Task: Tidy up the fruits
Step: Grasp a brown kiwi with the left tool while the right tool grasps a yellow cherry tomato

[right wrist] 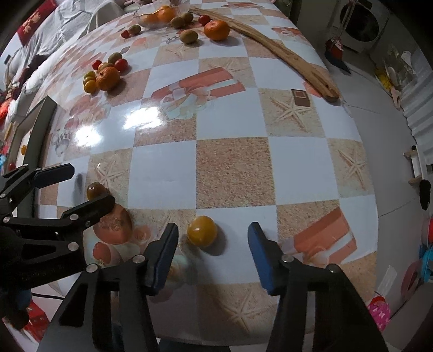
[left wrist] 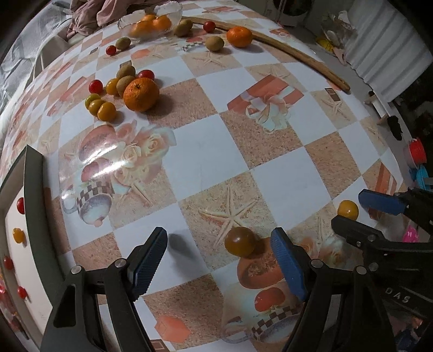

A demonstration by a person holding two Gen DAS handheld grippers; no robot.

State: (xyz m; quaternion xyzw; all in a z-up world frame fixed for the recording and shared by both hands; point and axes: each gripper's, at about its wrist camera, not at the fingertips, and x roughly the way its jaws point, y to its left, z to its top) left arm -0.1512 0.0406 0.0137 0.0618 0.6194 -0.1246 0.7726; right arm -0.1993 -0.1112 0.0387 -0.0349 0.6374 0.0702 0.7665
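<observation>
Checkered tablecloth [left wrist: 270, 140], left wrist view: left gripper [left wrist: 219, 260] wide open, empty, dark tomato [left wrist: 239, 241] between fingertips, nearer the right pad. Right wrist view: right gripper [right wrist: 213, 243] part-open, untouching, straddling yellow tomato [right wrist: 202, 231], nearer the left pad.

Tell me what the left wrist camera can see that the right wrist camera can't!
Only the left wrist view shows small red tomatoes lying in the white tray.

Only the right wrist view shows the round washing machine door in the far corner.

Both show the glass bowl of oranges, the wooden stick, and a yellow tomato between the open fingers of each hand-held gripper: left hand-held gripper, right hand-held gripper.
</observation>
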